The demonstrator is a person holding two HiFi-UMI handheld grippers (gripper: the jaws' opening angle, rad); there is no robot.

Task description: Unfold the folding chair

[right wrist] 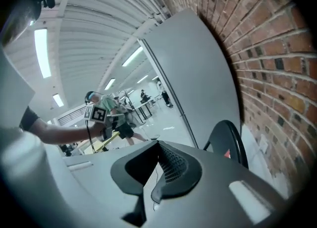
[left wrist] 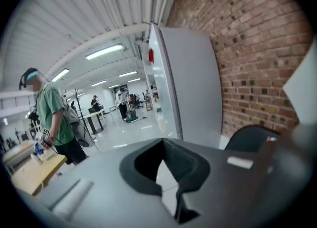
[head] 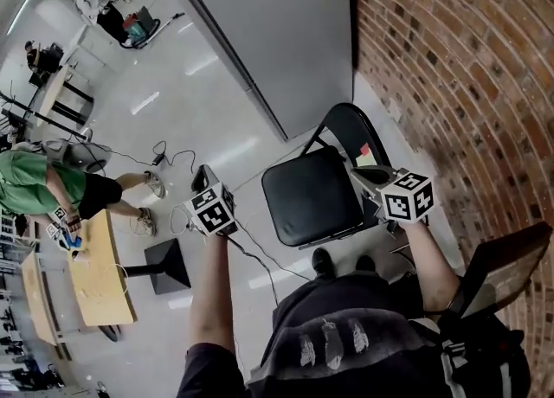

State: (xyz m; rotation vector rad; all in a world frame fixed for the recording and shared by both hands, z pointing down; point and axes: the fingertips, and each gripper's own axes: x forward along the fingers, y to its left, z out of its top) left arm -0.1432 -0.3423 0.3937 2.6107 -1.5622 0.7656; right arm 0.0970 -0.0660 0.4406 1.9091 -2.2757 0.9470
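A brick wall (head: 467, 67) runs down the right of the head view, with a grey partition (head: 268, 24) standing out from it across a pale, shiny floor (head: 199, 67); the folding chair (head: 312, 197) stands on that floor close to the wall, just in front of the person's shoes (head: 322, 259); its black seat lies flat and its rounded backrest (head: 351, 128) is upright, so it looks already opened out.

The left gripper (left wrist: 166, 167) is raised to the left of the seat, well clear of it; its jaws are pressed together with nothing between them. The right gripper (right wrist: 154, 172) hovers by the seat's right edge near the backrest; its jaws are likewise closed on nothing.

The chair is probably tube steel with a padded, slick seat: stiff, fairly heavy, unlikely to bend; narrow jaws would bite best on the backrest's thin top hoop or a bare frame tube beside the seat, away from the hinges.
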